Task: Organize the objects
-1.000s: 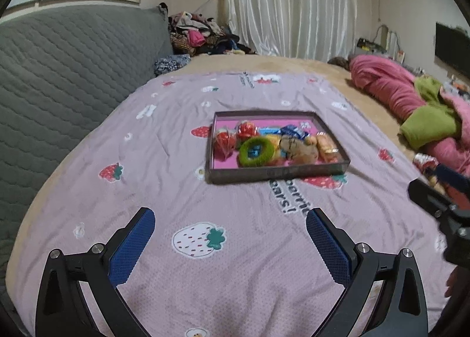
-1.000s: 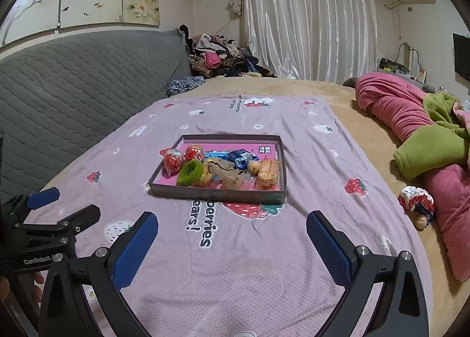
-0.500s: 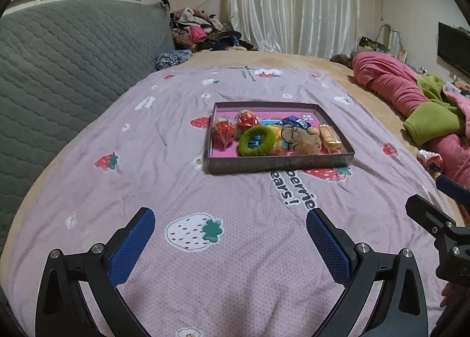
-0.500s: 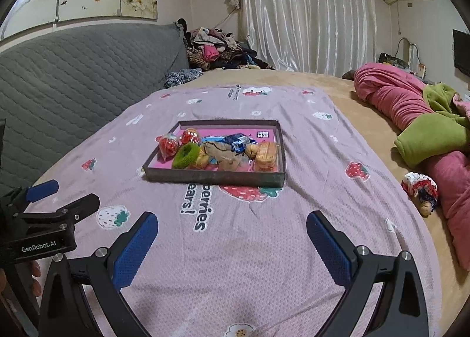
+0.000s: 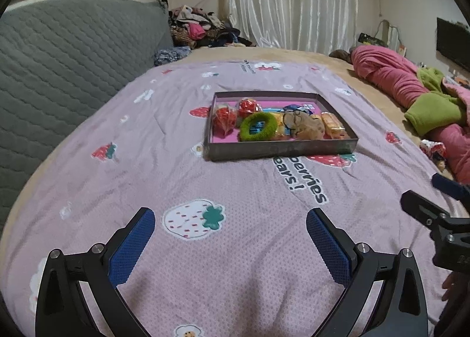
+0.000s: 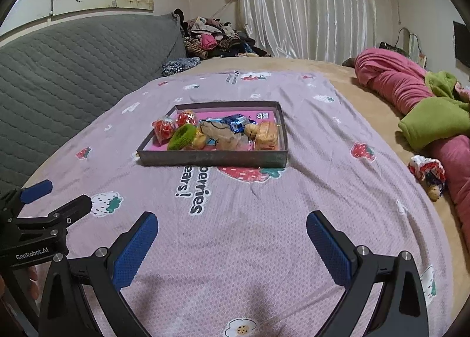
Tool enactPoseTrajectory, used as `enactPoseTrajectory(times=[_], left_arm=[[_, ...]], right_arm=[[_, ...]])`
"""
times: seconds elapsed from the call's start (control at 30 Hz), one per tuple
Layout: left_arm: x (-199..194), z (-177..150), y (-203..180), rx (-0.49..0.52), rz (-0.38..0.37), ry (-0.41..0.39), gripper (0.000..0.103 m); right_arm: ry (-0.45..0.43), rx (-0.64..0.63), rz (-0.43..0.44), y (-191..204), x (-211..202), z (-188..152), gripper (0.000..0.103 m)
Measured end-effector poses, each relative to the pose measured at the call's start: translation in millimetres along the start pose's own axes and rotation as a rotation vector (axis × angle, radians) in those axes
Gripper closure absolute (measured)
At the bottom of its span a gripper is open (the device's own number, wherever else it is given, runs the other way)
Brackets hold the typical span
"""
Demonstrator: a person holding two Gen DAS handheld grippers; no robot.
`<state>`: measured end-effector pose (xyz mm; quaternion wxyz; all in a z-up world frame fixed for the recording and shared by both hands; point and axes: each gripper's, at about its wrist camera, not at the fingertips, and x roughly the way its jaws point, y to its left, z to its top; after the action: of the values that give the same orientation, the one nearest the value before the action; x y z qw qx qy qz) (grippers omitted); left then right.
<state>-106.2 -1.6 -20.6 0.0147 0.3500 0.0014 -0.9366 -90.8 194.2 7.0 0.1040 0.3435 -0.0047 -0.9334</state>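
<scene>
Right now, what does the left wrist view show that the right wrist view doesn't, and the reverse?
Only the left wrist view shows the right gripper at its right edge. Only the right wrist view shows the left gripper at its left edge. Both show the tray on the strawberry blanket, holding the green ring, and both grippers open and empty.

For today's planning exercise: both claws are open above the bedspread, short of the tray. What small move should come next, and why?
Probably ease the right claw forward toward the shallow grey cardboard tray. Both it and the left claw hang open and empty, and the fuzzy green hair tie and wrapped snacks lie beyond reach.
</scene>
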Motion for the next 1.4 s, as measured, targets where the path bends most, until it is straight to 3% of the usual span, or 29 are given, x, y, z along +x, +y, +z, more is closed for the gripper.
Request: enactPoseTrajectory(times=[1.4], left_arm=[[28.1, -25.3, 5.4, -0.014, -0.004, 0.001, 0.0]], right_arm=[[-0.005, 0.001, -0.007, 0.9, 22.2, -30.8, 0.001]])
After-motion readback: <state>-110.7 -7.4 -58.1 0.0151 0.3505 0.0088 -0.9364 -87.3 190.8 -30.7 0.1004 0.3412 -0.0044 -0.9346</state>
